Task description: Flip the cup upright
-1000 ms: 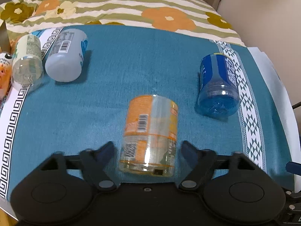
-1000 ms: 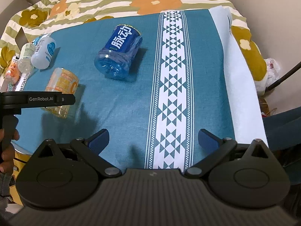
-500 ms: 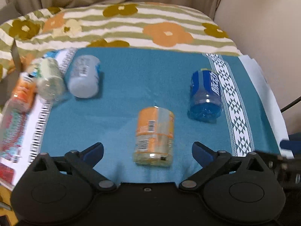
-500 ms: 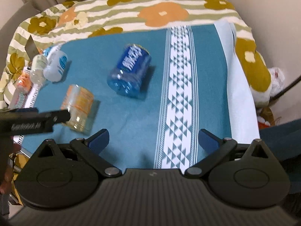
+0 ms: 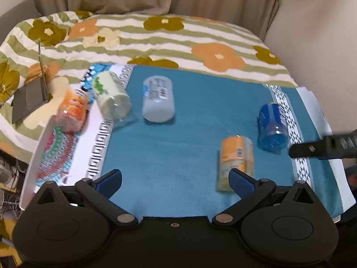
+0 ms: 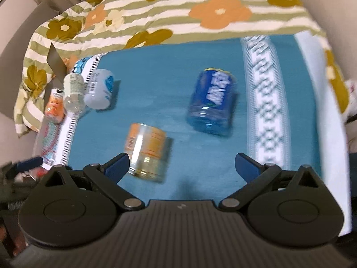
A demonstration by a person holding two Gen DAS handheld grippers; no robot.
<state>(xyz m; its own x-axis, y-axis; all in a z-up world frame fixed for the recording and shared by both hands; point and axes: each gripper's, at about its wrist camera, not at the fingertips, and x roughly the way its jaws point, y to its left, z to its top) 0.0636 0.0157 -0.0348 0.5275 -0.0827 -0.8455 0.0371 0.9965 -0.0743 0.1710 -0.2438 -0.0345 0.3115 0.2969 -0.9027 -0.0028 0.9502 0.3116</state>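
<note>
Several plastic cups lie on their sides on a teal cloth (image 5: 178,147). An orange-labelled clear cup (image 5: 236,158) (image 6: 148,147) lies nearest. A blue cup (image 5: 272,126) (image 6: 213,100) lies to its right. A white cup (image 5: 158,99) (image 6: 100,89), a green-labelled clear cup (image 5: 112,98) (image 6: 73,90) and a small orange cup (image 5: 72,109) (image 6: 54,108) lie at the left. My left gripper (image 5: 175,179) is open and empty, with the orange-labelled cup by its right finger. My right gripper (image 6: 181,164) is open and empty, with that cup by its left finger.
The cloth covers a table whose front and right edges (image 5: 334,214) are close. A flowered striped quilt (image 5: 156,35) lies behind. A dark flat object (image 5: 29,100) sits on the quilt at the left. The right gripper's side (image 5: 325,148) shows in the left wrist view.
My left gripper has pulled back and swung left, away from the orange-labelled cup. My right gripper has moved left toward that cup. Both stayed open. The cups have not moved.
</note>
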